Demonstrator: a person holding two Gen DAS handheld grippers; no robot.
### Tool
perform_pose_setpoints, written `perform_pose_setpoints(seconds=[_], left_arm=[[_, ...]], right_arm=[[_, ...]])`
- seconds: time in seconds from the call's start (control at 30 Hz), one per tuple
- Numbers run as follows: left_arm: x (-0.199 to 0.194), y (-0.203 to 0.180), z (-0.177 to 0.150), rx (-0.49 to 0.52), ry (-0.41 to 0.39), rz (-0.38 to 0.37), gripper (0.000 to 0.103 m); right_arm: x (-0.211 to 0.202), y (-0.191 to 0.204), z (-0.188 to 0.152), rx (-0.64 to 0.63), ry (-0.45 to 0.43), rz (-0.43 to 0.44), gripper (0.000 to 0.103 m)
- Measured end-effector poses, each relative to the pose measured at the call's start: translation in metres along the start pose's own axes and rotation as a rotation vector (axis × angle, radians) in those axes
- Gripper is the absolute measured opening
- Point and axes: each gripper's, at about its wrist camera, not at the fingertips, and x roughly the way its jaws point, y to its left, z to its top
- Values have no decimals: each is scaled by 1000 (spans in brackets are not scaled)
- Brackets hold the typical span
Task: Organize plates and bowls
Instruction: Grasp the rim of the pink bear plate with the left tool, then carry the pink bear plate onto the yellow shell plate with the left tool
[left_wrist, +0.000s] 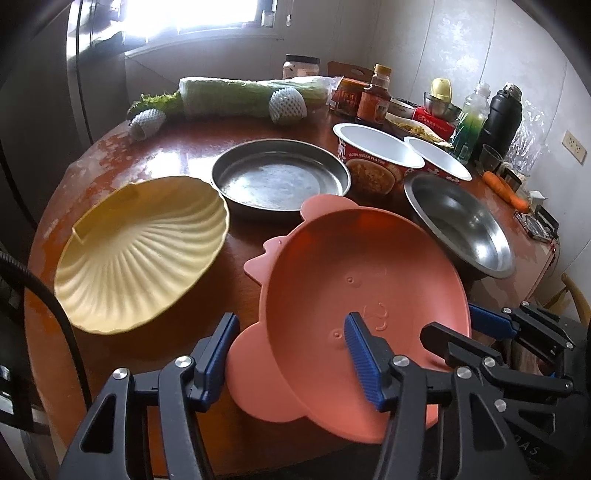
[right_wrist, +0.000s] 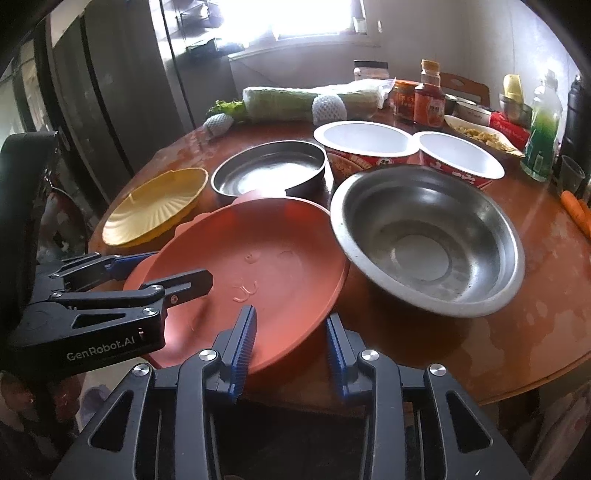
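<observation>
A salmon-pink bear-shaped plate (left_wrist: 354, 295) (right_wrist: 251, 258) is tilted at the table's near edge. My left gripper (left_wrist: 291, 354) straddles its near-left rim with jaws open, one finger inside the plate and one outside. My right gripper (right_wrist: 291, 350) straddles its near-right rim, jaws open; it also shows in the left wrist view (left_wrist: 469, 332). A yellow shell-shaped plate (left_wrist: 144, 251) (right_wrist: 155, 210) lies to the left. A flat steel pan (left_wrist: 280, 177) (right_wrist: 269, 170) sits behind. A steel bowl (left_wrist: 461, 221) (right_wrist: 424, 236) sits to the right. Two paper noodle bowls (left_wrist: 376, 147) (right_wrist: 365, 140) stand further back.
The round brown table (left_wrist: 173, 147) holds wrapped cabbage (left_wrist: 251, 96), sauce bottles (left_wrist: 373, 99), a green bottle (left_wrist: 469, 125), a black flask (left_wrist: 502, 118) and carrots (left_wrist: 506, 188) along the back and right. A dark fridge (right_wrist: 110, 92) stands left.
</observation>
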Motion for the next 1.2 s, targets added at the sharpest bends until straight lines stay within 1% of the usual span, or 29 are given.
perform_pose_setpoints(seconds=[0.07, 0.23, 0.4, 0.53, 0.67, 0.77, 0.97, 1.2], left_arm=[[-7, 1, 0, 1, -13, 1, 59], [-28, 9, 3, -6, -54, 14, 59], [-44, 24, 6, -37, -86, 37, 59], [-61, 43, 13, -70, -130, 70, 59], [-70, 65, 20, -99, -148, 106, 59], [-73, 82, 25, -108, -148, 142, 59], [-67, 114, 32, -136, -142, 179, 59], [-45, 132, 32, -159, -107, 182, 59]], right_arm=[[-3, 3, 1, -10, -2, -3, 38], [-13, 13, 7, -20, -19, 20, 38], [-17, 30, 17, -54, -34, 34, 38], [-21, 50, 33, -97, -68, 51, 38], [-20, 69, 52, -142, -92, 71, 38], [-14, 85, 67, -174, -103, 84, 38], [12, 109, 90, -205, -90, 108, 38], [40, 120, 94, -194, -46, 123, 38]])
